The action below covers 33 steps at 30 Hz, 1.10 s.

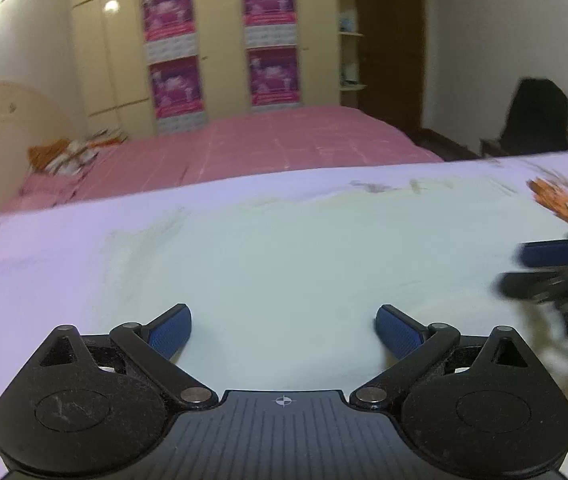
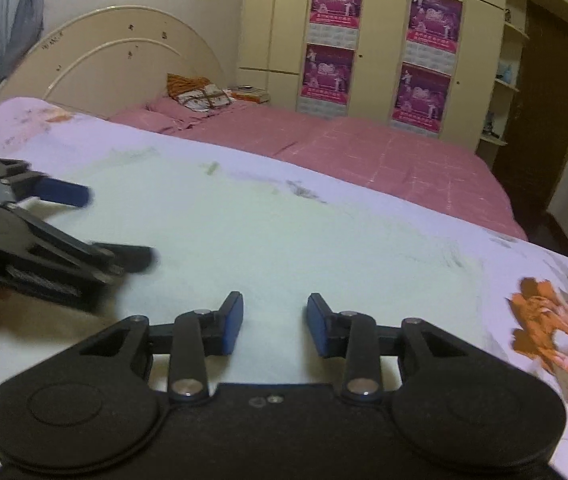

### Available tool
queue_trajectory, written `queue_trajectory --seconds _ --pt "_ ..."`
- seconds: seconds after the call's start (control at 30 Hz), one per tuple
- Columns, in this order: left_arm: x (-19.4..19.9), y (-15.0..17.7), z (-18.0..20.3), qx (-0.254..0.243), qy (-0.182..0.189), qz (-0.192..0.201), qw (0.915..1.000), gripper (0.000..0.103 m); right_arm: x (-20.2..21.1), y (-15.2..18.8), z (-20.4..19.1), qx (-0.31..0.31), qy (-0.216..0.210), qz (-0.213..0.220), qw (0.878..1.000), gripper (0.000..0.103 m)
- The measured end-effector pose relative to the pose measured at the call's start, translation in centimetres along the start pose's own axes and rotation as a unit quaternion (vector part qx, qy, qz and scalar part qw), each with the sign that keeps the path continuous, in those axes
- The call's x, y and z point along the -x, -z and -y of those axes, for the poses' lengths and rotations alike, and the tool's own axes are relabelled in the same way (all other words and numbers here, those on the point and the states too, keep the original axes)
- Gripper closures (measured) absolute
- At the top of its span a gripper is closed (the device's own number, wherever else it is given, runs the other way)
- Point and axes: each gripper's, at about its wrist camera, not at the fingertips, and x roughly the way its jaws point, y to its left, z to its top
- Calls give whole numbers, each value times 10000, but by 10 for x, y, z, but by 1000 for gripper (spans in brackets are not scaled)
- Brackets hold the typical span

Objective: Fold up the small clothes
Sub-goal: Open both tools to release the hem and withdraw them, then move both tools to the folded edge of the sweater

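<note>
A pale, whitish cloth point(image 1: 284, 264) lies flat on a lilac flowered sheet point(image 1: 44, 248); it also shows in the right wrist view point(image 2: 284, 240). My left gripper point(image 1: 283, 330) is open and empty, its blue pads low over the cloth's near part. My right gripper point(image 2: 274, 322) is open and empty, also low over the cloth. The right gripper shows blurred at the right edge of the left wrist view point(image 1: 523, 268). The left gripper shows at the left of the right wrist view point(image 2: 120, 228), jaws apart.
The lilac sheet point(image 2: 523, 280) carries orange flower prints point(image 2: 543, 320) at the right. Behind it is a pink bed point(image 2: 363, 148) with a cream headboard point(image 2: 116, 56), wardrobes with purple posters point(image 1: 172, 48), and a dark chair point(image 1: 535, 120).
</note>
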Motion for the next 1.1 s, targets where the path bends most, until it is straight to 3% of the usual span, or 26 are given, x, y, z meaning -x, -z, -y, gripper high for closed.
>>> queue_trajectory --seconds 0.17,0.27,0.37,0.47,0.6,0.7,0.83,1.1 --pt "7 10 -29 131 -262 -22 9996 4 16 16 43 -324 444 -108 9984 69" --pt "8 17 -36 376 -281 -94 9989 4 20 21 57 -433 485 -129 9978 69" --pt "20 12 -21 275 -314 84 9991 4 27 18 46 -443 568 -118 9973 70" --pt "36 14 6 57 -47 238 9997 4 46 17 36 -511 399 124 9978 69" --pt "51 26 42 -214 279 187 9992 4 62 26 -2 -325 -32 74 9994 69" --pt "56 41 54 -327 321 27 9989 4 66 38 -33 -8 -204 -8 9998 68" --pt "66 57 34 -128 221 -111 9996 4 71 53 -47 213 -103 -170 9996 67" --pt "75 77 -13 146 -19 -219 9997 4 97 74 1 -241 359 -374 9984 67"
